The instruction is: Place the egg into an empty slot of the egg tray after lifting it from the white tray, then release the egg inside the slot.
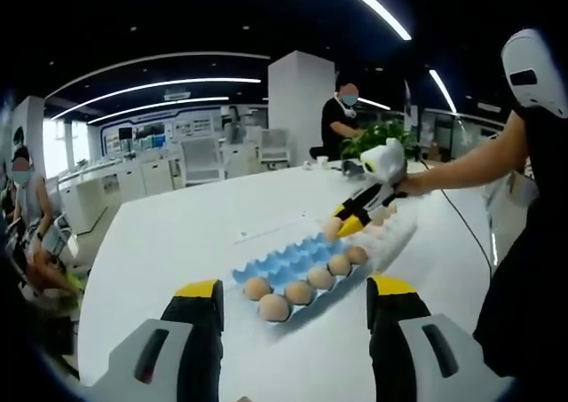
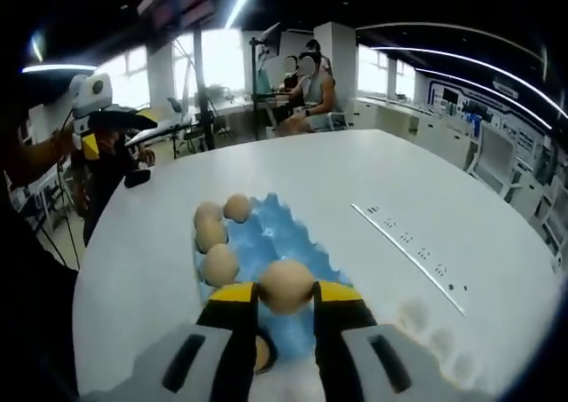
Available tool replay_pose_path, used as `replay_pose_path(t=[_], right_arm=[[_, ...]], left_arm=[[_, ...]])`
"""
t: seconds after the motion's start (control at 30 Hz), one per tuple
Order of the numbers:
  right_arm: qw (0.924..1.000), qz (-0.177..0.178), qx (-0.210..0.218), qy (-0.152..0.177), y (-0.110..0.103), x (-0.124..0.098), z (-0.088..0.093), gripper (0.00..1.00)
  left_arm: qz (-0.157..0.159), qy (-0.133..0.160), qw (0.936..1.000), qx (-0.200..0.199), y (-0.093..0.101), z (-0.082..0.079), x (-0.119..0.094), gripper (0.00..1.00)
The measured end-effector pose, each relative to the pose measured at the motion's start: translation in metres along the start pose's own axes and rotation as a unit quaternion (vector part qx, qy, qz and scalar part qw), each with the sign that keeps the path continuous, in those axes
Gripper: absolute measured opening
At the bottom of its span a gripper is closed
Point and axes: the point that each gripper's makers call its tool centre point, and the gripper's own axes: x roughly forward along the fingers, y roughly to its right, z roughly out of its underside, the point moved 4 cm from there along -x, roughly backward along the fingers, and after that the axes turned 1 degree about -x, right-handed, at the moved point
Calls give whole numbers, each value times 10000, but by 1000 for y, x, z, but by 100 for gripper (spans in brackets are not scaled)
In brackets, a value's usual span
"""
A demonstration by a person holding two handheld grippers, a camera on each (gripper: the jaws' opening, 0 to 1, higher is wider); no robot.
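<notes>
Egg transfer, carry phase. The right gripper [image 2: 286, 306] clamps the egg [image 2: 287, 285] between its yellow-tipped jaws, pinched at the sides so the shell hangs free above the near end of the blue egg tray [image 2: 266, 242]; four eggs already fill one row, so the open cups alongside are the likely target. In the left gripper view, the left gripper [image 1: 297, 306] waits with jaws wide and empty, held back from the tray, leaving the right gripper [image 1: 353, 217] room over the white tray [image 1: 399, 229].
</notes>
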Motion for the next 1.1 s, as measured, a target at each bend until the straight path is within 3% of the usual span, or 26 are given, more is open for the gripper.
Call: replay_pose_path(t=[1.1], right_arm=[[9980,-562,-298,35,-35,75,-37,24]], left_arm=[[-90,14,9999,-71,-8,4,-8,66]])
